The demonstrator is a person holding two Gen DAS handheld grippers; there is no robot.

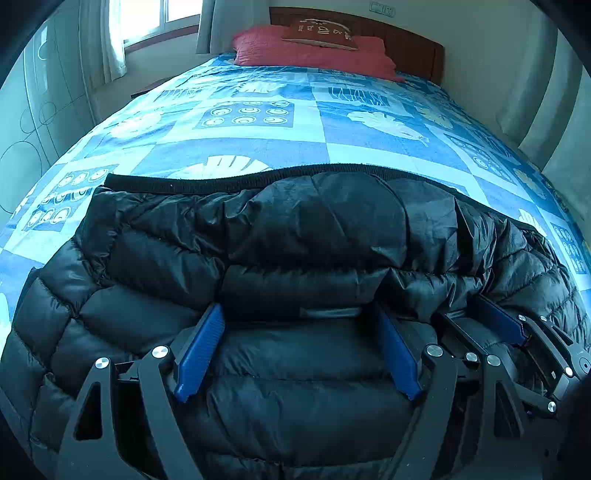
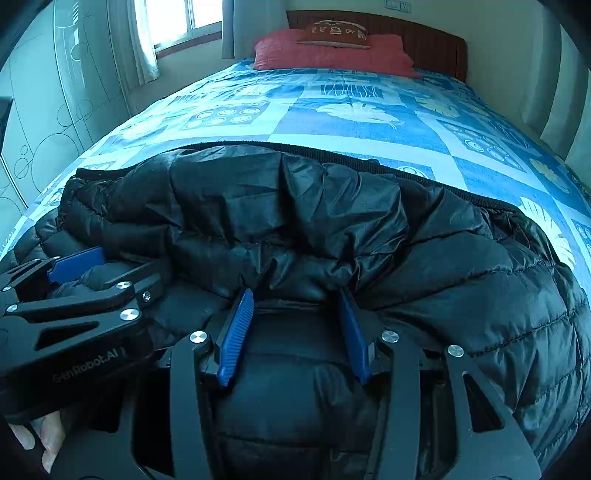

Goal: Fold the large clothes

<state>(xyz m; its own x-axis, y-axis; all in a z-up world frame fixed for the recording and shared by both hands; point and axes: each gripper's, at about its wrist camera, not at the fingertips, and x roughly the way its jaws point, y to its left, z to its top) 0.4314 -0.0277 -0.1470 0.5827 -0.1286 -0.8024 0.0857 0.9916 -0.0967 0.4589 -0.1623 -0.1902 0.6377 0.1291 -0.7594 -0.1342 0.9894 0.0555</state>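
The left gripper [image 2: 77,273] has the words "GenRobot.AI" on its black side, seen from the right wrist. The small brown pillow [image 2: 334,35] at the head of the bed has pale marks on it, but they are too small to read.

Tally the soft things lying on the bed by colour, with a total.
Black: 1, the puffy jacket
Red: 1, the big pillow
Brown: 1, the small cushion on top of the pillow
Total: 3, all on the blue patterned bedspread
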